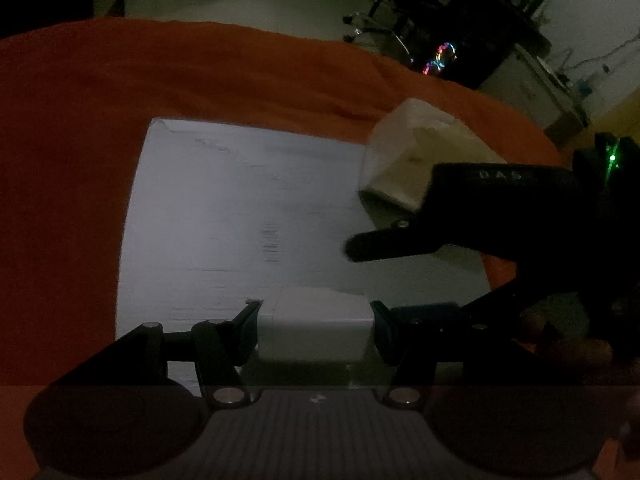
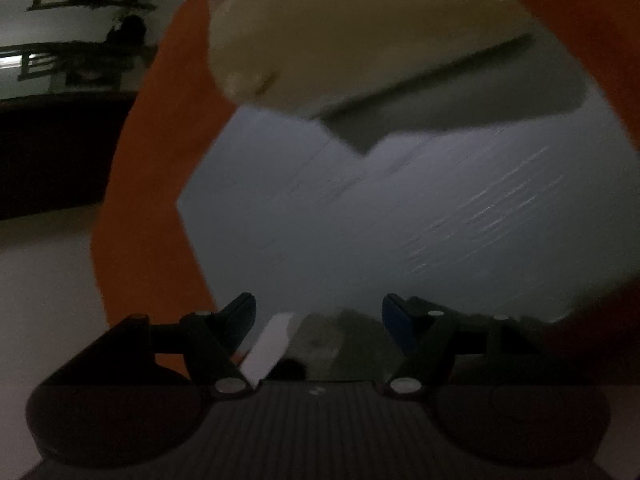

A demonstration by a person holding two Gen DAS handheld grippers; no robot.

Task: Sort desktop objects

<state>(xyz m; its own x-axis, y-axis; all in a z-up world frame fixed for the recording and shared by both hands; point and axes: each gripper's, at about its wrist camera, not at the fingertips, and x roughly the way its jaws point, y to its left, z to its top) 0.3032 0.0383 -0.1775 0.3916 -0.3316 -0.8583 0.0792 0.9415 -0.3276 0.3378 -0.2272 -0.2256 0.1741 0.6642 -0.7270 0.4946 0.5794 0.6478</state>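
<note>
Desktop objects, largest first, all placed against the white sheet lying flat on the orange cloth. The sheet looks thin, limp and light; we judge it must be pinched at a free edge or corner, since a flat grab from above would slip. Faint print lines cross it, too blurred to read.

The cream pack overlaps the sheet's far right corner. It looks soft and crushable, probably tissue; we would take it across its short sides with gentle pressure. No label is legible.

The small white block sits over the sheet's near edge, clamped between the pads of the left gripper. It looks rigid, smooth and light, so squeezing its flat sides suits it.

The right gripper hangs over the sheet with jaws apart, gripping nothing. Its housing shows raised letters, possibly "DAS", which we cannot confirm.
</note>
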